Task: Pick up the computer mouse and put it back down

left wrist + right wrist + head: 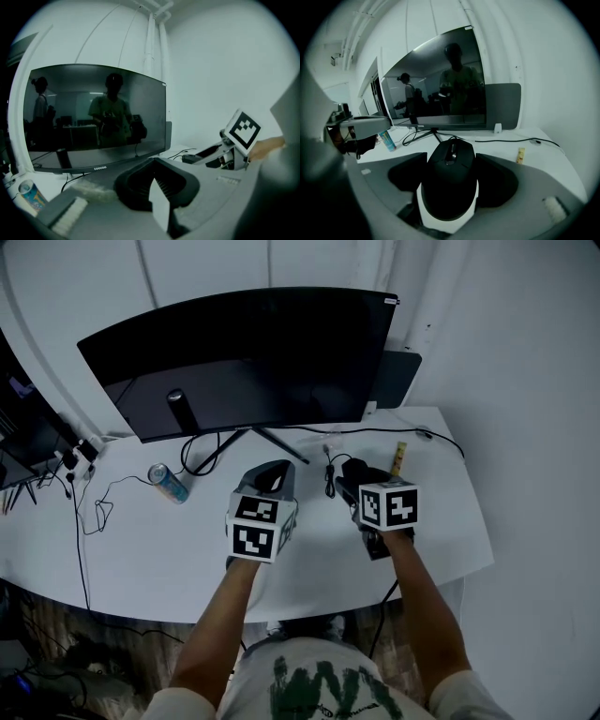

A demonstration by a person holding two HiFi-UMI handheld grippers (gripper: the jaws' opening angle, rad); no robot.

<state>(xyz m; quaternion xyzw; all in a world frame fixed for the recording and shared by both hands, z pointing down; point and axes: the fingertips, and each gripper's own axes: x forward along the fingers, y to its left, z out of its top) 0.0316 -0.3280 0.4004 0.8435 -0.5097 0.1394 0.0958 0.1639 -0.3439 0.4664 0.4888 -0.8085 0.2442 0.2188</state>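
Note:
In the right gripper view a black computer mouse [449,183] sits between the two dark pads of my right gripper [450,176], which is shut on its sides, with its cable trailing down to the desk. The head view shows that gripper [361,482] held above the white desk [141,540] right of centre, the mouse [356,471] dark at its tip. My left gripper [272,477] hovers beside it at the middle of the desk. Its pads [140,185] meet with nothing between them.
A wide black monitor [244,357] stands at the back, its stand and cables [202,451] in front. A drink can [169,483] lies at the left, a small yellow strip [398,457] at the right. A grey panel [398,376] stands behind the monitor.

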